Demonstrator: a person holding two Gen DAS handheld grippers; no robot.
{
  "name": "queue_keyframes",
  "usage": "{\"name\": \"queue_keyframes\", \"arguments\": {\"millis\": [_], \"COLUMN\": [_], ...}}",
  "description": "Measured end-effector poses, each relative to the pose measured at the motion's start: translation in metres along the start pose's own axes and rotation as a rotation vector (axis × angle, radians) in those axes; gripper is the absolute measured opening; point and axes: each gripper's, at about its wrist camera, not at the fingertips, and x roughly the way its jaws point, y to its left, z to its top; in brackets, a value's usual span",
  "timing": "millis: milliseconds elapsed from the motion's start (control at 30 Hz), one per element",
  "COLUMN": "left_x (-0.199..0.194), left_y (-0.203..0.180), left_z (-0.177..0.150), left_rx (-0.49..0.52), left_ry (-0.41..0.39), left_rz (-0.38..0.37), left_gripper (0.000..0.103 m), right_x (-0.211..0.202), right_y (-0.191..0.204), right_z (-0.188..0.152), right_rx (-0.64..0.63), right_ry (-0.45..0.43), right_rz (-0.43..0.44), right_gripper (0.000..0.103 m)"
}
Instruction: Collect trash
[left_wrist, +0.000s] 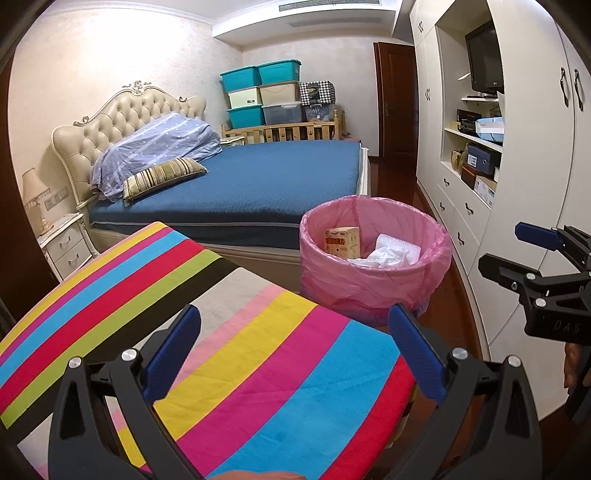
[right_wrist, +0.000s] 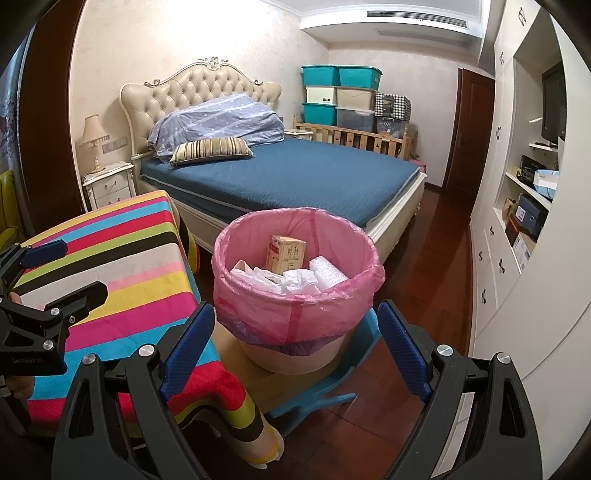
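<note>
Hovering with its jaws spread and empty, the left gripper (left_wrist: 293, 354) is hanging over the striped cloth (left_wrist: 229, 369) beside the trash bin (right_wrist: 295, 291); the right gripper (right_wrist: 295, 347), likewise gaping and empty, is facing the bin; inside are lying a small carton (right_wrist: 286, 254) and crumpled white wrapping (right_wrist: 295, 280); behind the bin is standing the bed (right_wrist: 295, 173).

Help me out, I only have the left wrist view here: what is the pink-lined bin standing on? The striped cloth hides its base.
Observer: The right wrist view shows the bin raised off the floor on what looks like a light-blue plastic stool.
Operator: Only one liner?
Observer: No, a purple liner shows below the pink liner.
Operator: Is the right gripper holding anything?
Observer: No, the right gripper is open and empty, facing the bin.
</note>
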Motion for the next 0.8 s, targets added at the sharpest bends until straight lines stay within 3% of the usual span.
{"name": "queue_keyframes", "arguments": {"millis": [800], "left_x": [0.0002], "left_y": [-0.0028], "left_z": [0.0003], "left_rx": [0.006], "left_ry": [-0.006], "left_rz": [0.002], "left_gripper": [0.098], "right_x": [0.0012], "right_y": [0.0024], "right_z": [0.0006], "right_rx": [-0.001], "right_ry": [0.002], "right_rz": [0.002], "right_gripper": [0.084]}}
